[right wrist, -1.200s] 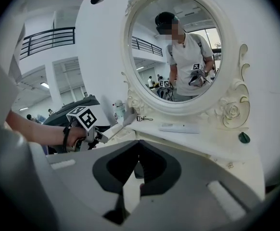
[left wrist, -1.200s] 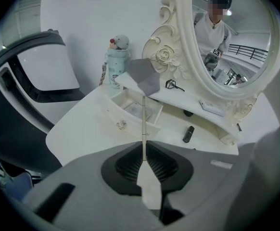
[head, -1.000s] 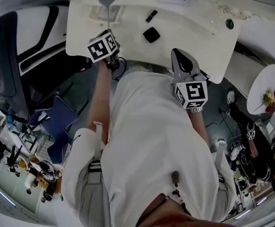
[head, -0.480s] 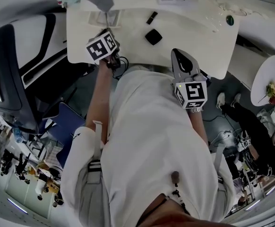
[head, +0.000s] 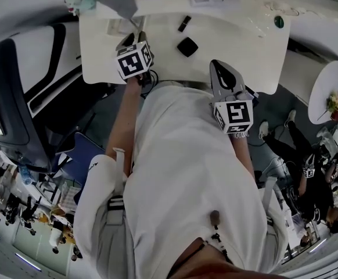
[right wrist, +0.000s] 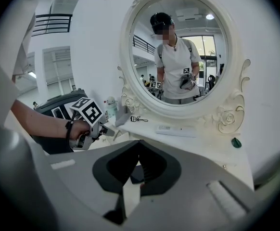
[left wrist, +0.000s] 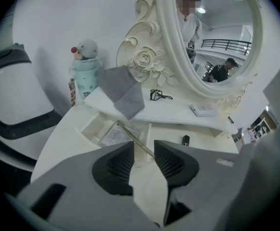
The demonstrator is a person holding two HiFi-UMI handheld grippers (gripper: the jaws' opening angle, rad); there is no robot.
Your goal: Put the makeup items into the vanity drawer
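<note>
In open drawer (left wrist: 93,127): paper (left wrist: 112,136), thin stick (left wrist: 134,137). Left gripper (left wrist: 144,148) just parting, empty; right gripper (right wrist: 139,146) pressed together.

Vanity drawer (left wrist: 93,128) white, pulled open, upper left in the head view. Thin gold pencil (left wrist: 130,134) lies diagonally over its right side. Black lipstick tube (head: 184,22) and black square compact (head: 187,46) lie flat on the tabletop (head: 238,51), upper centre, near each other but apart. Black eyelash curler (left wrist: 158,95) lies on the rear shelf (left wrist: 178,114).
</note>
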